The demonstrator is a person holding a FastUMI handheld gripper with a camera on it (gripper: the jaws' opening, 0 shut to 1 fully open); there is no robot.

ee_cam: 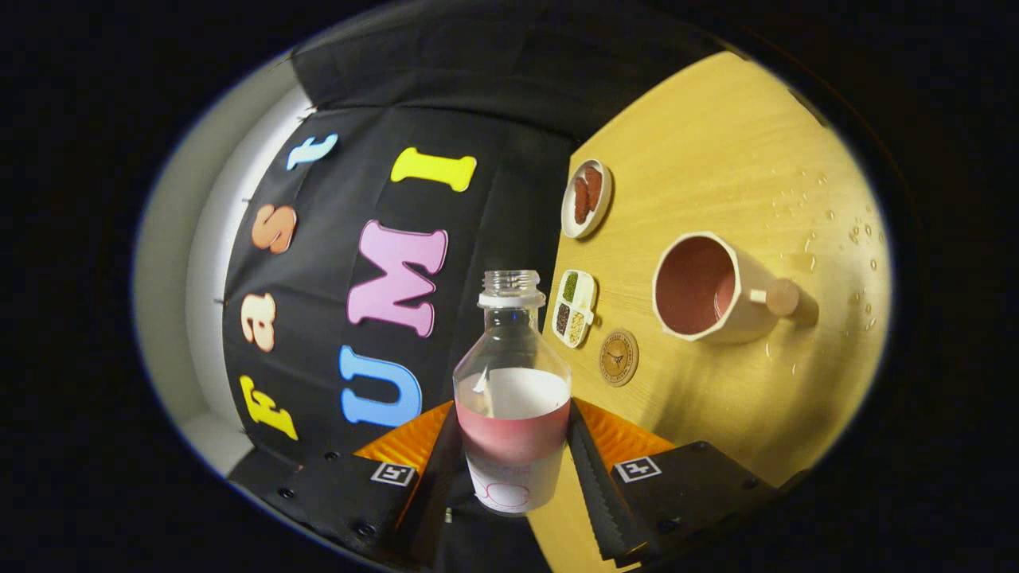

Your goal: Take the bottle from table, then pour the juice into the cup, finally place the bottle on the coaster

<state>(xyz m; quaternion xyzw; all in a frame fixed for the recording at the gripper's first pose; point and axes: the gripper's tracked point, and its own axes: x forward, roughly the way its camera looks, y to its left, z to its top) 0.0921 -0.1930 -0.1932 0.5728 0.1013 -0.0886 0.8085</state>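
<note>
My gripper (pixel 513 442) is shut on a clear plastic bottle (pixel 512 374) with its cap off, a white label and some red juice low inside. The whole view is rolled, so the wooden table (pixel 716 143) stands to the right of the bottle. A cream cup (pixel 704 288) with a wooden knob handle stands on the table beyond the right finger; red juice fills its bottom. A round wooden coaster (pixel 618 357) lies between the cup and the bottle's shoulder, just beyond the fingertips.
A small white divided dish (pixel 575 308) of green and dark bits sits beside the coaster. Farther off is an oval white dish (pixel 587 198) holding red pieces. Water droplets (pixel 860 239) are scattered on the table past the cup.
</note>
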